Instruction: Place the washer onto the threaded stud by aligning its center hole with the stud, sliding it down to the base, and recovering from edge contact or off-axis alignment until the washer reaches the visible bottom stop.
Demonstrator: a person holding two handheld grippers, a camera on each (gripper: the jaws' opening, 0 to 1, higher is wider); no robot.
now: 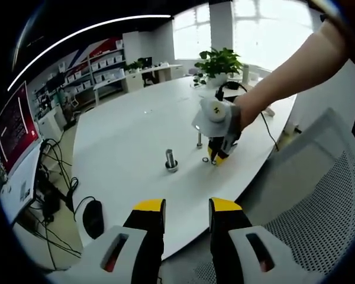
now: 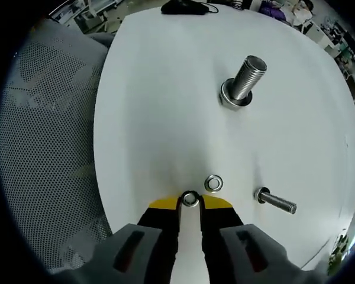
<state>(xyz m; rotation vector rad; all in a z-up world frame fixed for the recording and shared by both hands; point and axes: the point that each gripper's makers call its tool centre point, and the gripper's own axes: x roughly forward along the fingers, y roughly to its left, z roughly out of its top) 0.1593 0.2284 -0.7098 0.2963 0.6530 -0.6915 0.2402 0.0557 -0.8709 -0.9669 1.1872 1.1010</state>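
Yellow-tipped right gripper (image 2: 190,204) pinches 1 round metal washer (image 2: 190,199).

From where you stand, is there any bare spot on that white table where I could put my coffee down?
Yes. The far stretch of the white table, between the large threaded stud and the potted plant, lies bare. So does the near-left part toward the computer mouse. It is crowded near the right tool: two washers and a thin stud sit close together.
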